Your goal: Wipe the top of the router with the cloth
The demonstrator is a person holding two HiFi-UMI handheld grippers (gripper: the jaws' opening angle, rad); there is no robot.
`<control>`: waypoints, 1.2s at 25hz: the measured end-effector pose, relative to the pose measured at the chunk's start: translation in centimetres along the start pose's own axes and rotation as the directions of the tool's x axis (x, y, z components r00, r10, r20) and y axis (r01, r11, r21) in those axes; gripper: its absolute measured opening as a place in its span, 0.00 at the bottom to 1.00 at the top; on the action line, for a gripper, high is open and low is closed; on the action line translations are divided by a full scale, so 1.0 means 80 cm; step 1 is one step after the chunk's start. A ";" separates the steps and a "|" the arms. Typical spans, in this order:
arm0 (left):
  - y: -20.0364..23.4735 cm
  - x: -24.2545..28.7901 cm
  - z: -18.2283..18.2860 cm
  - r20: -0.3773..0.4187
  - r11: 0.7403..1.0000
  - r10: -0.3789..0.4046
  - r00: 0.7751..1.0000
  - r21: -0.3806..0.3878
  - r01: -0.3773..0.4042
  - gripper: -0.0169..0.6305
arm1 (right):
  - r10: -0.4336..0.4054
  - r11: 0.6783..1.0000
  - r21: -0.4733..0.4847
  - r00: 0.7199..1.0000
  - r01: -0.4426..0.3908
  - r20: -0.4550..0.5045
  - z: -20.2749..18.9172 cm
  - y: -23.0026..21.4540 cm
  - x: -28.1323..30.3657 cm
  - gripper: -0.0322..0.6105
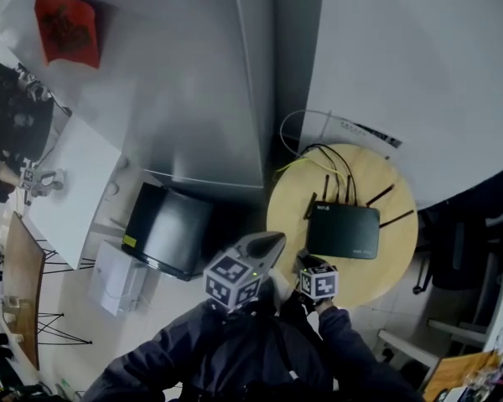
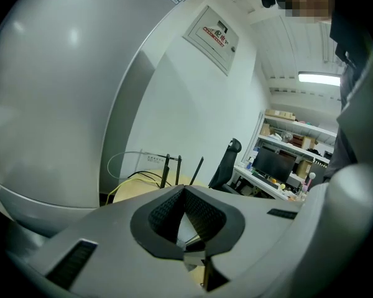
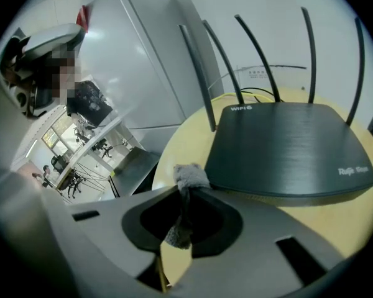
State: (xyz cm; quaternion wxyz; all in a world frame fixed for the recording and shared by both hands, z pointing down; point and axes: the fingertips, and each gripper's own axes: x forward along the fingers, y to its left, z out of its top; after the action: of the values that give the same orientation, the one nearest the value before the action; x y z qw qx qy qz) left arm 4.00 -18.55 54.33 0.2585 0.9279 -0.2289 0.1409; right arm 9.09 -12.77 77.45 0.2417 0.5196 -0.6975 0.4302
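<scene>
The black router (image 1: 344,231) with several upright antennas lies on the round wooden table (image 1: 289,212). In the right gripper view the router (image 3: 286,148) fills the right half, its flat top bare. My right gripper (image 3: 185,189) is shut on a small grey cloth (image 3: 190,175), whose tuft pokes out of the jaw tips just at the router's near left edge. In the head view the right gripper (image 1: 308,263) sits at the router's near-left corner. My left gripper (image 1: 271,243) hovers beside the table's left rim. Its jaws (image 2: 183,189) are shut with nothing between them.
A tall grey cabinet (image 1: 193,82) stands left of the table, with a black flat box (image 1: 168,229) on the floor below it. Black and yellow cables (image 1: 318,153) run behind the router to the white wall. An office chair (image 2: 227,161) and desks lie beyond.
</scene>
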 end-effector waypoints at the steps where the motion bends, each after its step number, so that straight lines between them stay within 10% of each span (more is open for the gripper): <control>1: 0.002 -0.001 0.001 0.001 1.000 -0.002 1.000 0.002 0.002 0.03 | -0.008 1.000 0.018 1.000 0.007 0.015 0.008 0.004 0.003 0.16; 19: 0.049 -0.025 0.010 0.012 1.000 0.008 1.000 -0.011 -0.008 0.03 | -0.265 0.833 0.511 0.964 0.214 0.027 0.097 -0.032 0.046 0.16; 30: 0.031 -0.009 0.010 0.008 0.999 -0.043 0.999 -0.003 0.043 0.03 | -0.218 0.891 0.412 0.976 0.192 0.016 0.038 -0.007 0.013 0.16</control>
State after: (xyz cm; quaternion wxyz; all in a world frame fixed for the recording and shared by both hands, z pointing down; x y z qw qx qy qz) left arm 2.29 -20.63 54.45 0.2620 0.9327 -0.2103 0.1312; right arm 9.56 -15.93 76.88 0.1502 0.6422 -0.5409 0.5220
